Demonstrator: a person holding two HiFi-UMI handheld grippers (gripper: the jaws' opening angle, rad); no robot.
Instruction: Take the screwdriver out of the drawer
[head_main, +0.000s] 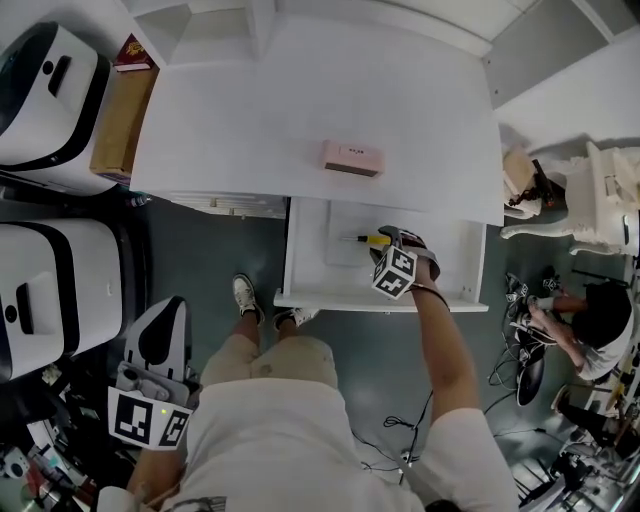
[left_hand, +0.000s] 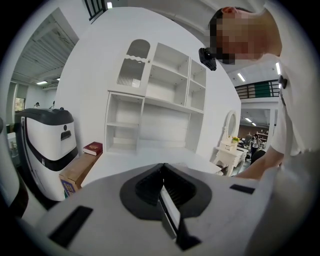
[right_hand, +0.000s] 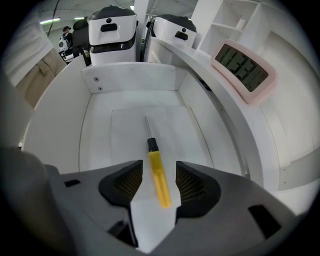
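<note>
In the head view, the drawer stands open below the white surface. The right gripper reaches down into it over the screwdriver. The left gripper hangs low, well apart.

In the left gripper view, the left gripper is clenched on nothing. The red book shows no readable title.

In the right gripper view, the right gripper straddles the yellow handle of the screwdriver, its pads not yet touching it. The slim handle may roll or slide on the paper sheet if one pad arrives first. The pink clock has digits too faint to read.
</note>
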